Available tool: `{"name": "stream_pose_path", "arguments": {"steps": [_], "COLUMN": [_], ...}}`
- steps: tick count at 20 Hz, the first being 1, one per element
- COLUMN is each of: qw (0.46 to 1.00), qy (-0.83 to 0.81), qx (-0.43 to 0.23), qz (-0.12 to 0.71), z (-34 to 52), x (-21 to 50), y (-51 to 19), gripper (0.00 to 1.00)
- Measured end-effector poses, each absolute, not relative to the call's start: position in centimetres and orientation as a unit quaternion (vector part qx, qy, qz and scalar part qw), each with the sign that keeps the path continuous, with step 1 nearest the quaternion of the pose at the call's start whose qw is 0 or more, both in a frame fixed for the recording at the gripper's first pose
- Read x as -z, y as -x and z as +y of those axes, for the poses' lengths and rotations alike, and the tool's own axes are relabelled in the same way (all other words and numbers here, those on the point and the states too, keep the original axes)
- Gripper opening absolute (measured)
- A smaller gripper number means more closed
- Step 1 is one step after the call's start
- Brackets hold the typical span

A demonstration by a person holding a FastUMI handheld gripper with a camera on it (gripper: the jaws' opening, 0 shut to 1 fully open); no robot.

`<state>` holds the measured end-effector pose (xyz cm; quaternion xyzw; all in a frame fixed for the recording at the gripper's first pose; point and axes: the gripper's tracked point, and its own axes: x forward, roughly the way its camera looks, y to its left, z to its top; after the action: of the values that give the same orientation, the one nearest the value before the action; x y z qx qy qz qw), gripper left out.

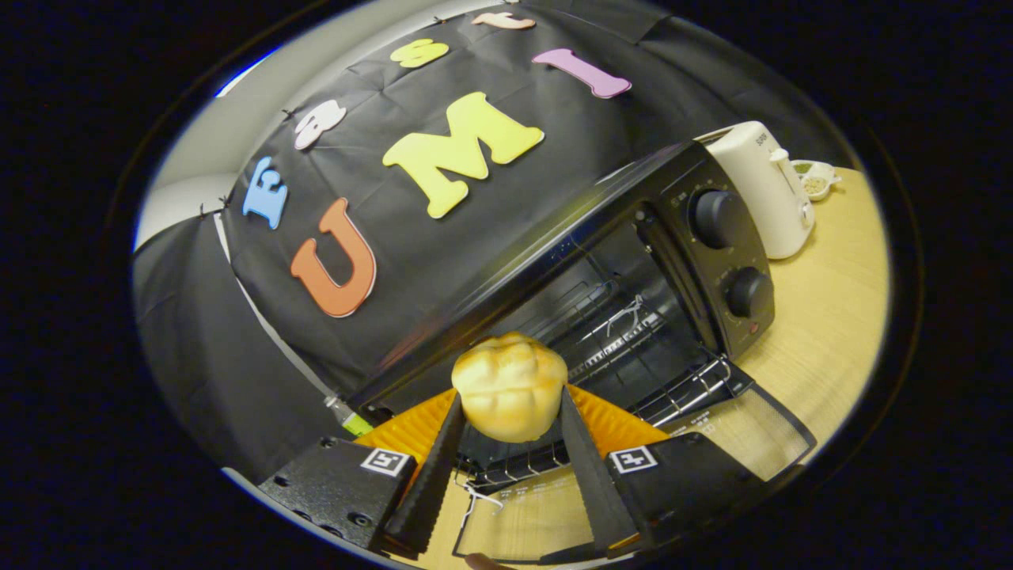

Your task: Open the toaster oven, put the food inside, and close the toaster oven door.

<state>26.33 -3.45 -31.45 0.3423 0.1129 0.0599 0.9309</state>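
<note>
The gripper [510,412] holds a pale golden, lobed bread bun [510,385] with both fingers pressed against its sides, the bun sitting out at the fingertips so that it leads the way into the oven. Just beyond the bun stands the black metal toaster oven [633,261], tilted in this view, its glass door [752,439] already dropped flat toward the gripper and lying on the light wooden table [831,317]. The oven's mouth is open and its wire rack [633,340] shows inside, partly drawn forward over the door, which gives a place to set the food. Two round black knobs [716,218] sit on the oven's control panel, on the side away from the bun. Past that panel stands a white plastic kettle [768,190]. By my judgement, opening is done and the bun is about to go in.
</note>
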Motion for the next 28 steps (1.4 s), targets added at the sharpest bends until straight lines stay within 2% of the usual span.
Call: {"name": "stream_pose_path", "arguments": {"steps": [7, 11, 16, 22, 28], "qw": [0.928, 0.929, 0.936, 0.962, 0.934], "qy": [-0.351, -0.356, -0.326, -0.2, -0.204], "qx": [-0.067, -0.053, -0.044, -0.023, -0.045], "qz": [0.107, 0.087, 0.129, 0.182, 0.29], "z": [-4.1, -5.0, -6.1, -8.7, -7.2], "x": [31.4, 31.0, 31.8, 33.2, 35.2], "y": [-28.7, -28.8, -26.3, -21.3, -15.7], "gripper": [0.79, 1.0, 1.0, 1.0, 1.0]}}
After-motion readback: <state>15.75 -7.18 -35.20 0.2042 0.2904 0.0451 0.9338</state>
